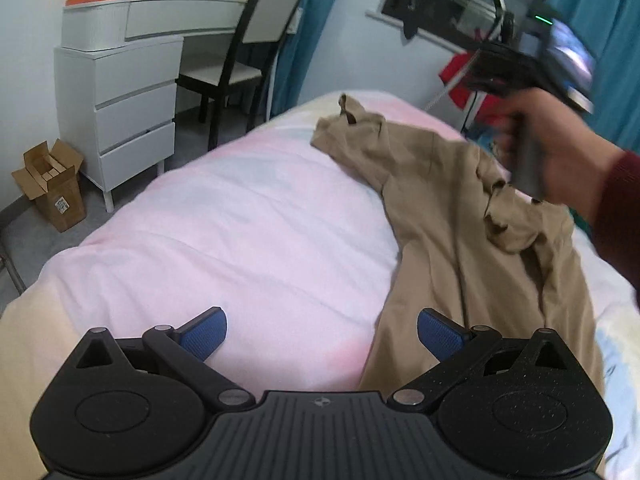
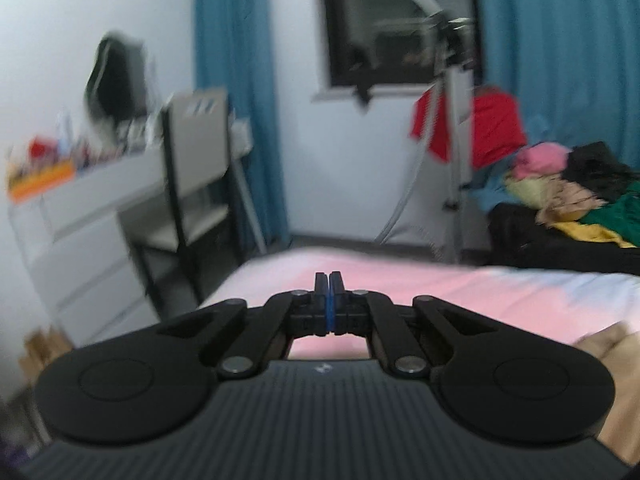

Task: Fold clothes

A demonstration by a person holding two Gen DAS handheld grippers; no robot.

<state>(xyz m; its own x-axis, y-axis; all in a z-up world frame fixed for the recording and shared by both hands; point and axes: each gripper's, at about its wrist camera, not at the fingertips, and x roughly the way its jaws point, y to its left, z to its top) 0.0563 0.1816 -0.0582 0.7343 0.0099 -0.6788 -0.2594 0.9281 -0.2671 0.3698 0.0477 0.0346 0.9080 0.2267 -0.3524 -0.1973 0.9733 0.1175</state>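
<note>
One cardboard box stands open on the floor at the far left, beside one white chest of three drawers joined to a white dressing table; one dark-framed chair is pushed in next to it. The left gripper hangs low over the pink bed cover, its two blue pads spread wide and released — one over bare cover, the other over tan cloth. One tan garment lies crumpled on the right half of the bed, its long axis running from the near edge away toward the far end, where a narrow part tapers off to the left. To its right a hand in a dark red sleeve holds the right gripper above the garment; in its own blurred view the two fingers are pressed together with nothing between them. A heap of mixed clothes lies beyond the bed — too blurred to count.
</note>
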